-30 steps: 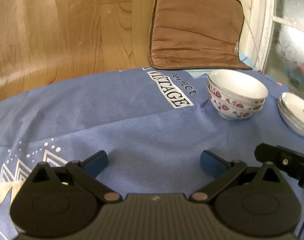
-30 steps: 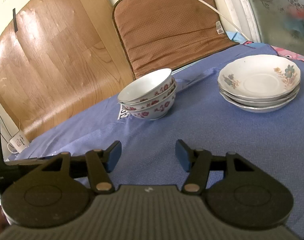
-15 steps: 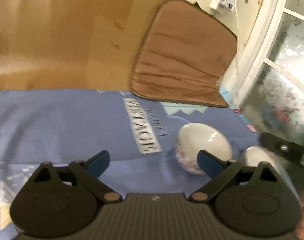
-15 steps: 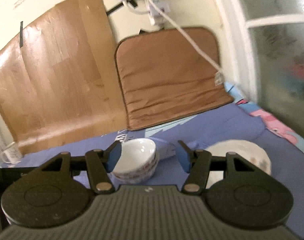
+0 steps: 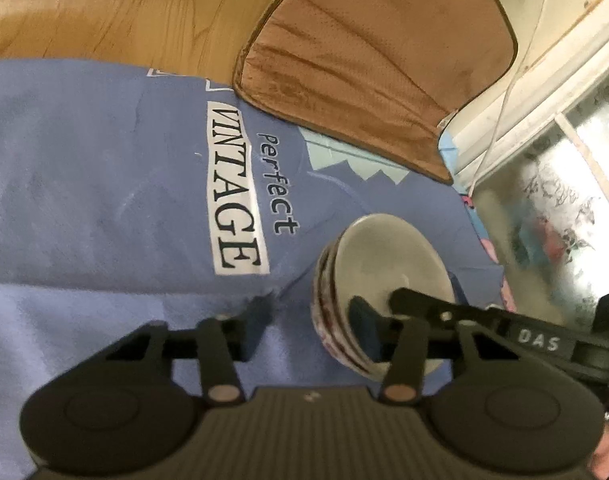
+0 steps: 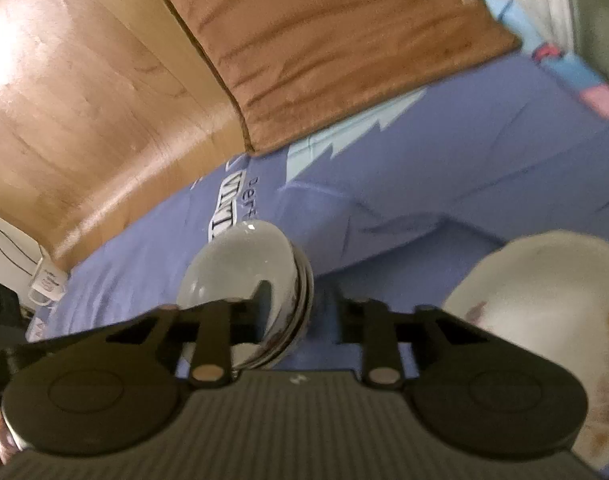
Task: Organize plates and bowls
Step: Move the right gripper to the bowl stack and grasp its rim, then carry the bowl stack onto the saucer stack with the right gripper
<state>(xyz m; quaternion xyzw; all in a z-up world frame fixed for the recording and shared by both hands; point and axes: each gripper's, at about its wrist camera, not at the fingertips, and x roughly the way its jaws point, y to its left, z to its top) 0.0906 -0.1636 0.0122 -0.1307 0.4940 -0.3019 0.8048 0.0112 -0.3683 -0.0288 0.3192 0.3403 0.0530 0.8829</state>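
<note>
The left tool (image 5: pixel 310 318) is spread open over the near rim of the stacked bowls (image 5: pixel 384 276), one finger outside, the other inside the top bowl. The stack sits on a blue cloth (image 5: pixel 84 184) printed "perfect VINTAGE"; a brown cushion (image 5: pixel 376 60) lies beyond.

Both views close above bowls (image 5: pixel 384 276).

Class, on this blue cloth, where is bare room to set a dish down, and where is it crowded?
Free: the blue cloth left of the VINTAGE lettering, and the strip between cushion and plates. Crowded: around the stacked bowls, where both grippers converge.
</note>
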